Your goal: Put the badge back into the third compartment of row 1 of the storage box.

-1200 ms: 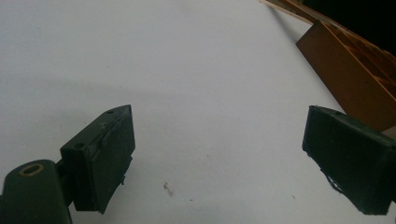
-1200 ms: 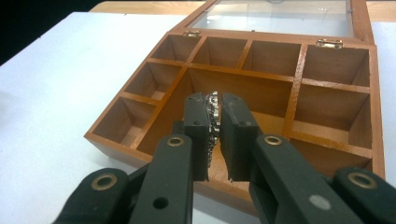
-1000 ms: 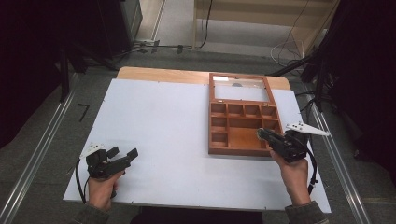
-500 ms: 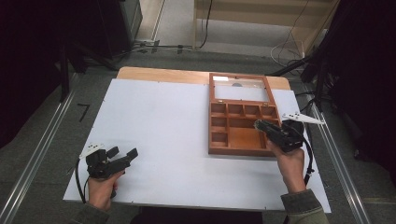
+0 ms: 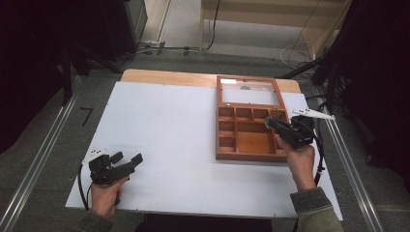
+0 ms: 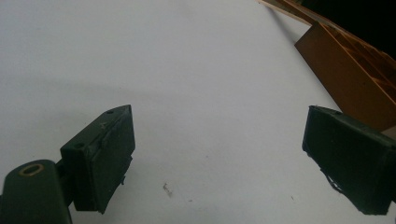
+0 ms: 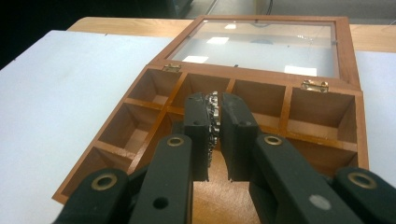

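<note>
A wooden box (image 5: 246, 155) with several compartments lies open at the table's right, its glass lid (image 5: 247, 94) folded back flat. My right gripper (image 5: 269, 122) hovers over the box's right side, and in the right gripper view my right gripper (image 7: 215, 100) is shut on a small silvery, chain-like piece (image 7: 214, 116) above the middle compartments of the box (image 7: 322, 109). My left gripper (image 5: 127, 157) rests low at the front left of the white table (image 5: 164, 121). Seen in its own view, my left gripper (image 6: 219, 130) is open with nothing between the jaws, and the box (image 6: 345, 70) lies far off.
The white table top ends in a wooden strip (image 5: 164, 77) at the back. A metal rail (image 5: 43, 150) runs along the floor at the left, another rail (image 5: 353, 179) at the right. Cables (image 5: 300, 53) lie on the floor behind the table.
My right gripper has moved forward and a little left, from the box's front right corner to above its compartments. The left gripper has stayed put.
</note>
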A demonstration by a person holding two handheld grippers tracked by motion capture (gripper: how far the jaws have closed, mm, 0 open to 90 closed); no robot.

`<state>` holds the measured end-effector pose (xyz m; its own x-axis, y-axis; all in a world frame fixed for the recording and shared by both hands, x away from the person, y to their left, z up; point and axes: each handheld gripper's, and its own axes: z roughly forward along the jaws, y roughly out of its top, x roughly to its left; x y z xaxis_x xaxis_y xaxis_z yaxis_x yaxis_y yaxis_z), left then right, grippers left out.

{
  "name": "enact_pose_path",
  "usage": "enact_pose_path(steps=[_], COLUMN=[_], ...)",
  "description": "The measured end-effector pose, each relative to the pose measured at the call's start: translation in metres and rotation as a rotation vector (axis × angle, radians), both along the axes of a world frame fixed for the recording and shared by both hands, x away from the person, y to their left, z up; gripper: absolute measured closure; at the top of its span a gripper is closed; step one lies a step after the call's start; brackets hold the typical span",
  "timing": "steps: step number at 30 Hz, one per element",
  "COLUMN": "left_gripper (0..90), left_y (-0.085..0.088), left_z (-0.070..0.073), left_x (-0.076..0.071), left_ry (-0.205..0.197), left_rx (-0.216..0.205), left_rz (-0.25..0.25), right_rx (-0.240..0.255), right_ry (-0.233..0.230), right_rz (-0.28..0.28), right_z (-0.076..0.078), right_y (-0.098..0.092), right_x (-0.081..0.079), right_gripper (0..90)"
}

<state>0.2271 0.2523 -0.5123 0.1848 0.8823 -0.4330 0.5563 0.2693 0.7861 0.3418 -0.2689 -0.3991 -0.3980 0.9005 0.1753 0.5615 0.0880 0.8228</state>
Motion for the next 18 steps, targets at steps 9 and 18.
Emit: enact_pose_path(steps=[9,18], left_gripper=[9.5,9.5], left_y=[0.000,0.000], left_z=[0.000,0.000], left_x=[0.000,0.000], left_ry=[-0.001,-0.001], left_rx=[0.000,-0.002], left_rz=[-0.002,-0.004], right_rx=[0.002,0.005], right_ry=[0.011,0.018], right_rz=[-0.015,-0.037], right_z=[-0.001,-0.001], right_y=[0.001,0.002], right_x=[0.014,0.026], right_gripper=[79.0,79.0])
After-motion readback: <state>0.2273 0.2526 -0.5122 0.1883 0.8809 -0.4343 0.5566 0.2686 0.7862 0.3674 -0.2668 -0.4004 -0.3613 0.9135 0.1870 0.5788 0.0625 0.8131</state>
